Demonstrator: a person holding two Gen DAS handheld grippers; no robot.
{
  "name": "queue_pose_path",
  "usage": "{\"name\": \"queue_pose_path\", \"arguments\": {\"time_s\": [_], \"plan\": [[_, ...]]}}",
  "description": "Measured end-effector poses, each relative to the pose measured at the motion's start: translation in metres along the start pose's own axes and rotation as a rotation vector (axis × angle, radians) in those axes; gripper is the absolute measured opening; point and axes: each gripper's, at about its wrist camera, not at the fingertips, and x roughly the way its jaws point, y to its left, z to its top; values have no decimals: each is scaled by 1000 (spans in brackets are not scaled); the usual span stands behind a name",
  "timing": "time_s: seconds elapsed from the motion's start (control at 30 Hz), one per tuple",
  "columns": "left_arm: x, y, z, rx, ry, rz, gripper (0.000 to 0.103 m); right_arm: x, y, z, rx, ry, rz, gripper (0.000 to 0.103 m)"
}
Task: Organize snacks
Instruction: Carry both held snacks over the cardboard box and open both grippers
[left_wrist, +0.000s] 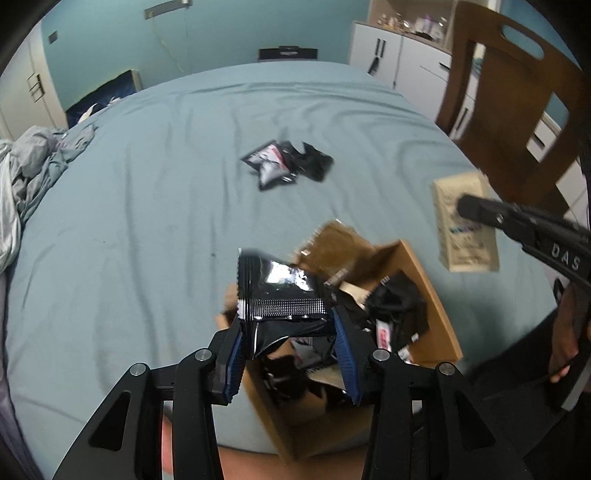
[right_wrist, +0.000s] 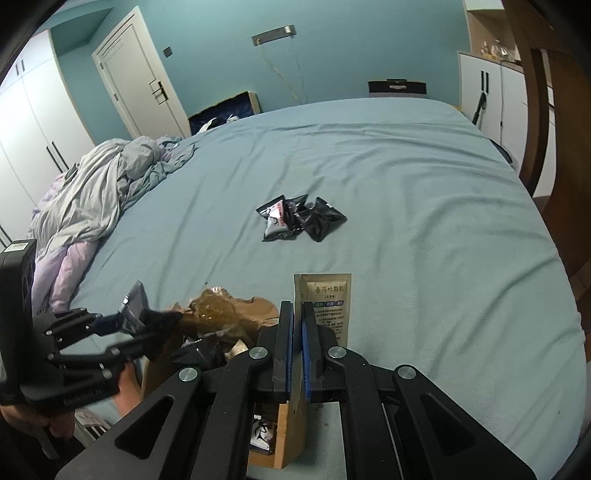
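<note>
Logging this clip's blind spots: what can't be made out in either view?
- Box contents: left view, a dark jumble hidden by the held black packet and blur.
- Beige sachet: small print too small in the right view, smeared by blur in the left; its lower part is hidden by the jaws.
- Box base: right view, hidden behind the right gripper.
- Packets on the bed: labels too small.
</note>
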Motion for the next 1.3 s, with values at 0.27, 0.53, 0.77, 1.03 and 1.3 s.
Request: {"name": "queue_pose_path", "arguments": {"time_s": [0.27, 0.53, 0.77, 1.03, 1.3], "plan": [[5, -10, 2, 21, -14, 54, 80, 1, 6, 0, -38, -1, 6, 2], [-2, 29, 9, -143, -52, 110, 82, 4, 13, -1, -59, 20, 96, 2], [1, 38, 9, -182, -48, 139, 82, 7, 30, -6, -167, 55, 163, 2], [2, 35, 10, -165, -38, 144, 82, 8, 40, -8, -225, 82, 208, 3], [-1, 37, 10, -178, -44, 138, 82, 10, 12, 4, -34, 66, 226, 61]]}}
